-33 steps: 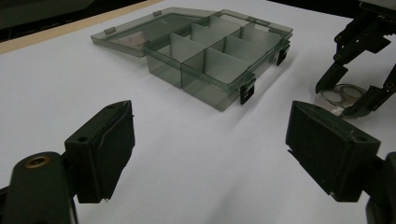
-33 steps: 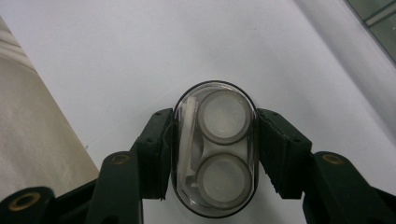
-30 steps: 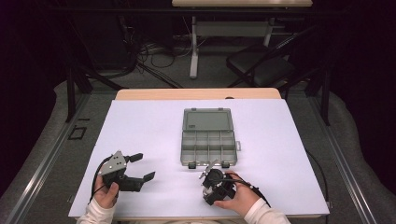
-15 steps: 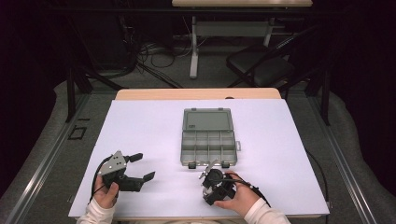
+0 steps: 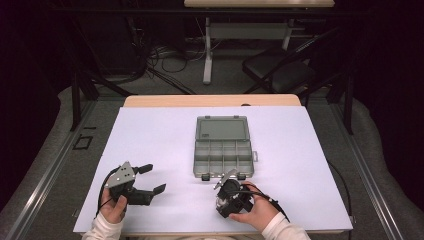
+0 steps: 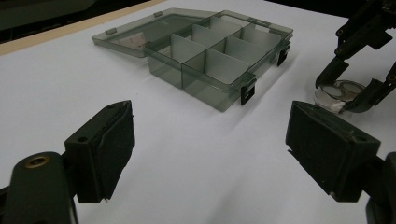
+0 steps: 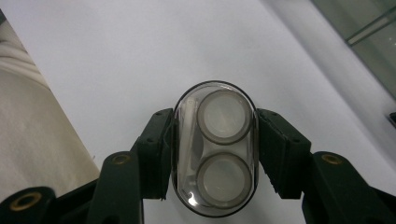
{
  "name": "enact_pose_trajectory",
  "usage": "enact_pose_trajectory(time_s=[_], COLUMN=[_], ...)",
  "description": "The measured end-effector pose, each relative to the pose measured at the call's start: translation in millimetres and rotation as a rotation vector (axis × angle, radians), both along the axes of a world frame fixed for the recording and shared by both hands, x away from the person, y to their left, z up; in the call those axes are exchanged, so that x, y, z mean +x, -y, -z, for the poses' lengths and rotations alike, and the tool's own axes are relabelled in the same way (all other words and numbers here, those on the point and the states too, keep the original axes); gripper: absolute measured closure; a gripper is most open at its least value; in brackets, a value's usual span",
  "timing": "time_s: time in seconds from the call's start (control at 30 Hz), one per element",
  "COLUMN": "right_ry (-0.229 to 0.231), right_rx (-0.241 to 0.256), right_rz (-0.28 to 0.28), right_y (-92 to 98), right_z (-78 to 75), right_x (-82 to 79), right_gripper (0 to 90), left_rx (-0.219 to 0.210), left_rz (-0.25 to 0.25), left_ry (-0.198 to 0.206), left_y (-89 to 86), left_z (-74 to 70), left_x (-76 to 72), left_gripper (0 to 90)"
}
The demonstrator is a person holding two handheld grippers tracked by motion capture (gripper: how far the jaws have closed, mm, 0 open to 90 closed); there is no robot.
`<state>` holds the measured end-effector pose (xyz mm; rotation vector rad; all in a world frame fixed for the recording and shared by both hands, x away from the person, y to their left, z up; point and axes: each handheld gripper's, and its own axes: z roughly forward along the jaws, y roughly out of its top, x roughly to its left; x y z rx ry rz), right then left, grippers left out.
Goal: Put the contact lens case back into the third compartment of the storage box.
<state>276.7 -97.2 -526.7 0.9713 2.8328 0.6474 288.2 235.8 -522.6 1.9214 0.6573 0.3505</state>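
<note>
A small clear oval case (image 7: 215, 149) with two round white inserts lies on the white table top. My right gripper (image 7: 215, 156) points down at it, with both pads pressed against its long sides. In the left gripper view that case (image 6: 337, 92) sits between the right gripper's jaws (image 6: 355, 88), just off the box's latch side. A grey see-through compartment box (image 5: 223, 156) stands open at the table's middle, its lid (image 5: 221, 129) laid flat behind it and its compartments empty. My left gripper (image 5: 154, 178) rests open near the front left, holding nothing, with its jaws wide apart (image 6: 210, 149).
White sheet (image 5: 165, 135) covers the table, and a strip of wooden edge (image 5: 210, 100) shows at the far side. A dark chair (image 5: 280, 75) and cables stand on the floor beyond. A light sleeve (image 7: 32, 140) lies close to the right gripper.
</note>
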Motion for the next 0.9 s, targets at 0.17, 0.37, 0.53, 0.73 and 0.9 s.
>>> enact_pose_trajectory(time_s=[0.17, 0.37, 0.53, 0.73, 0.9], right_ry=[0.029, 0.061, 0.092, 0.102, 0.127], right_rx=[0.029, 0.068, 0.106, 0.128, 0.164], right_rz=[0.007, 0.021, 0.014, 0.012, 0.027], right_y=[2.2, 4.1, 6.5, 8.6, 11.1], right_z=[-3.4, -7.3, -10.3, -12.9, -16.6], right_x=[1.1, 0.5, 0.3, 0.8, 1.2], right_gripper=[48.6, 48.6, 48.7, 48.6, 48.6], left_rx=[0.000, 0.000, 0.000, 0.001, 0.001], left_rz=[-0.001, -0.001, -0.002, -0.003, -0.004], left_ry=[0.000, 0.000, 0.001, 0.000, -0.001], left_y=[0.1, 0.0, 0.0, 0.0, 0.0], left_z=[0.1, 0.1, 0.0, 0.1, 0.2], left_x=[0.2, 0.1, 0.1, 0.3, 0.4], left_gripper=[16.0, 16.0, 16.0, 16.0, 16.0])
